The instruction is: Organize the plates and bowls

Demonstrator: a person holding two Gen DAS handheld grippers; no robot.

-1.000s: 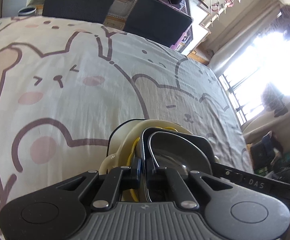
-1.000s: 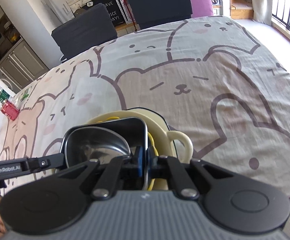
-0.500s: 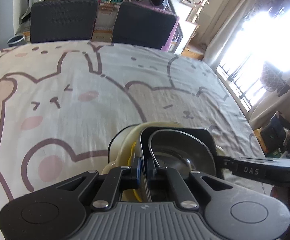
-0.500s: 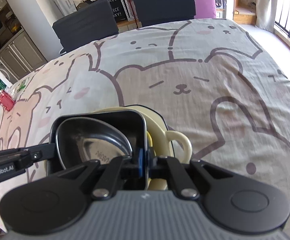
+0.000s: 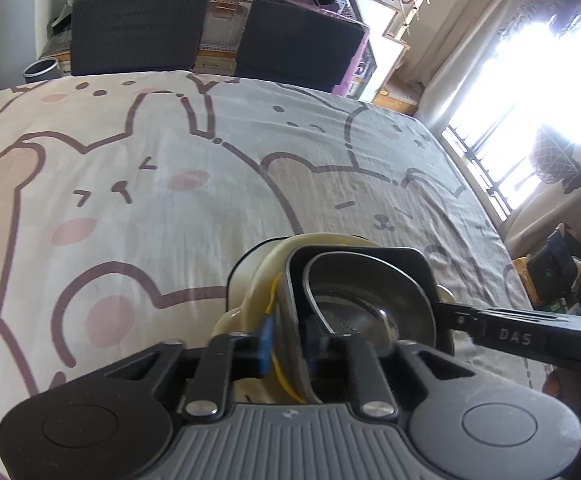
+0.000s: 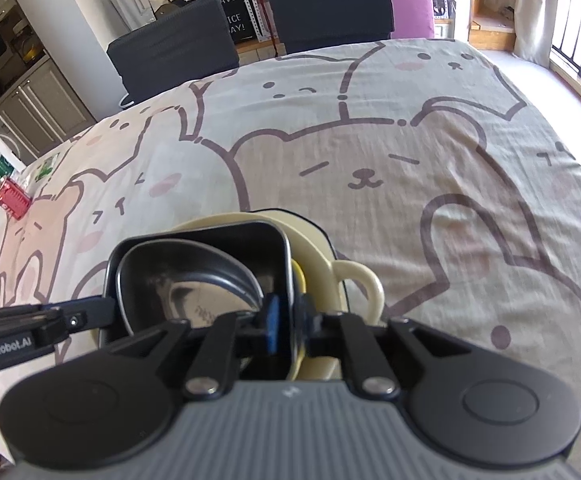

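Both sets of jaws have just been opening: my left gripper (image 5: 286, 350) and right gripper (image 6: 288, 330) now stand slightly apart, each astride a wall of the black square dish (image 5: 360, 264) without pinching it. I'd back straight off so nothing drags. The dish, steel bowl (image 5: 370, 304) inside, sits nested in the cream handled bowl (image 6: 354, 280), at six o'clock on the bear-print cloth (image 5: 170, 200).
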